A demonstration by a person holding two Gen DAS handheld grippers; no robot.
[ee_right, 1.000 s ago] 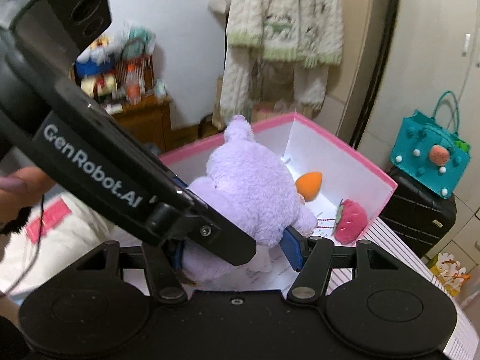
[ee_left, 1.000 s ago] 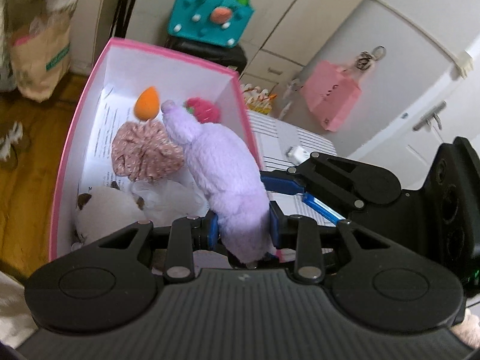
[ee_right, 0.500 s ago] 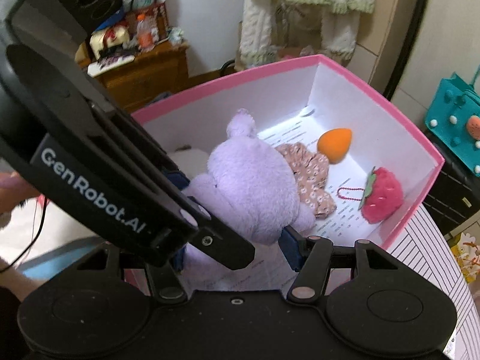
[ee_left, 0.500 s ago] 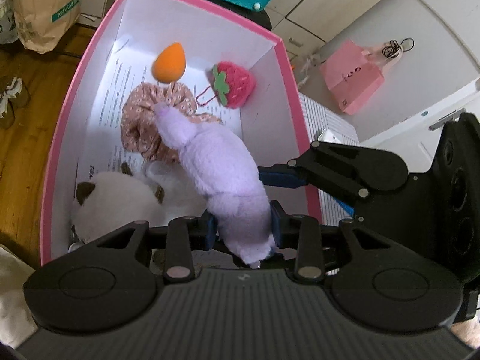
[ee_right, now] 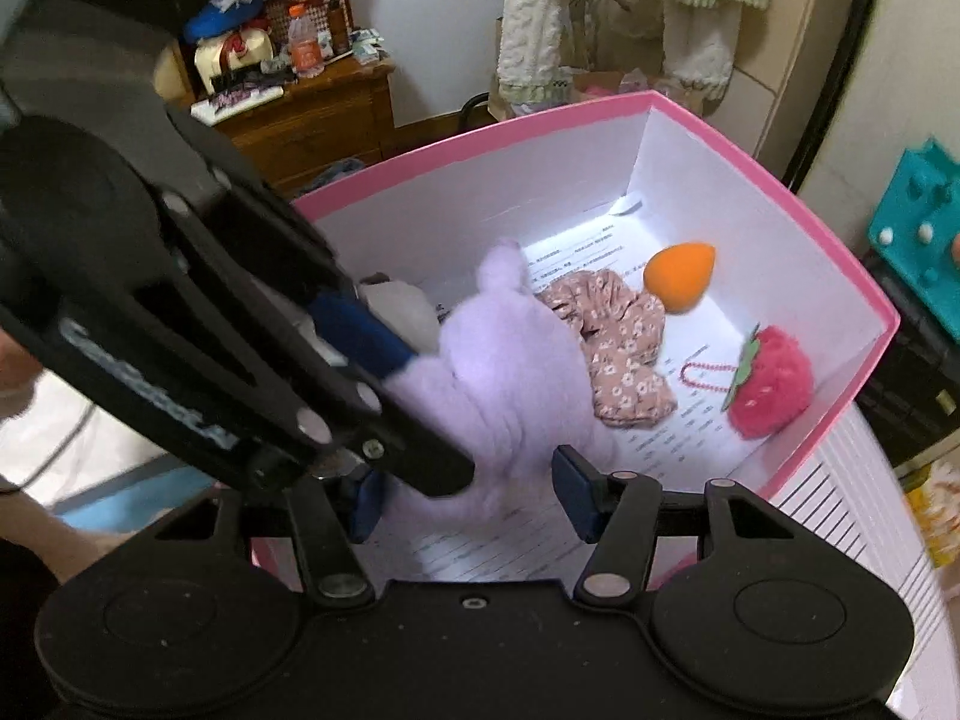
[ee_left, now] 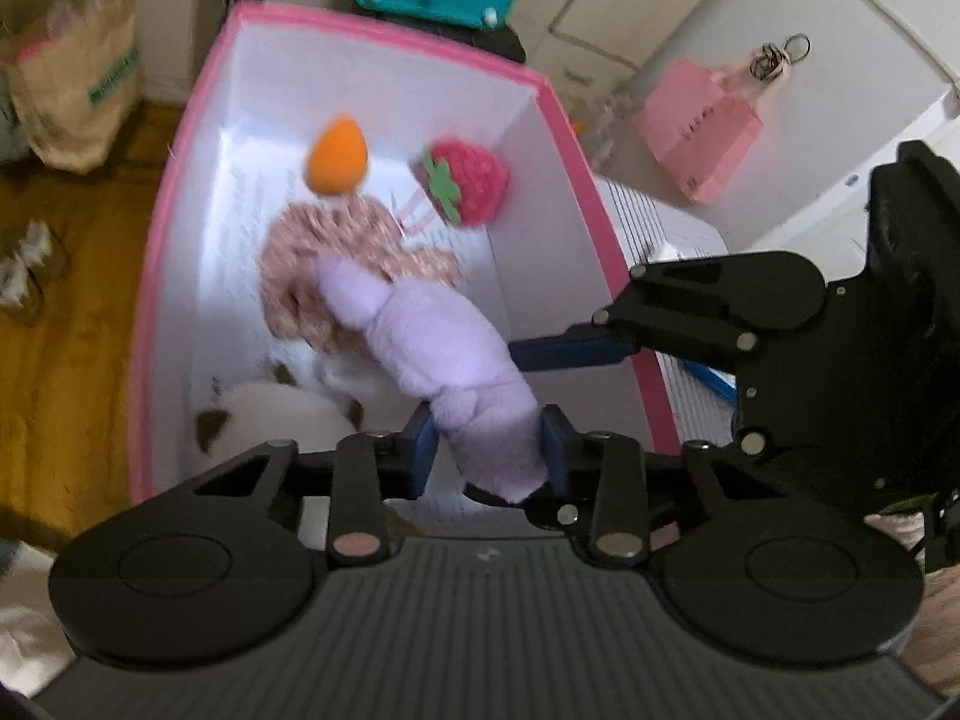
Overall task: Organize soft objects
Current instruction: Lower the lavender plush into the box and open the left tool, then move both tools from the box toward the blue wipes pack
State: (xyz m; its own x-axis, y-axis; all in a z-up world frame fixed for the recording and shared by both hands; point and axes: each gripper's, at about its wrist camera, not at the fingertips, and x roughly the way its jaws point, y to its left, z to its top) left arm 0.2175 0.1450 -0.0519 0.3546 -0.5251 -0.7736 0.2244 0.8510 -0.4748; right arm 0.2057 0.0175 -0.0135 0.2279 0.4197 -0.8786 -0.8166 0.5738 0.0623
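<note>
Gripping the purple plush toy (ee_left: 444, 360) from two sides, both grippers hang over the pink box (ee_left: 576, 180). Left gripper (ee_left: 486, 450): narrow, blue pads pressed on the toy's lower end; its jaws have just been closing, toy between them. Right gripper (ee_right: 474, 492): mid-width, around the toy's body; the far pad seems just clear of the fur, so whether it pinches I cannot tell. Toy hangs inside the box, head end low over the floral fabric piece (ee_right: 624, 354). On the box floor: orange sponge (ee_right: 678, 276), strawberry plush (ee_right: 774, 384) by the right wall, white plush (ee_left: 270, 420) near the left pad.
</note>
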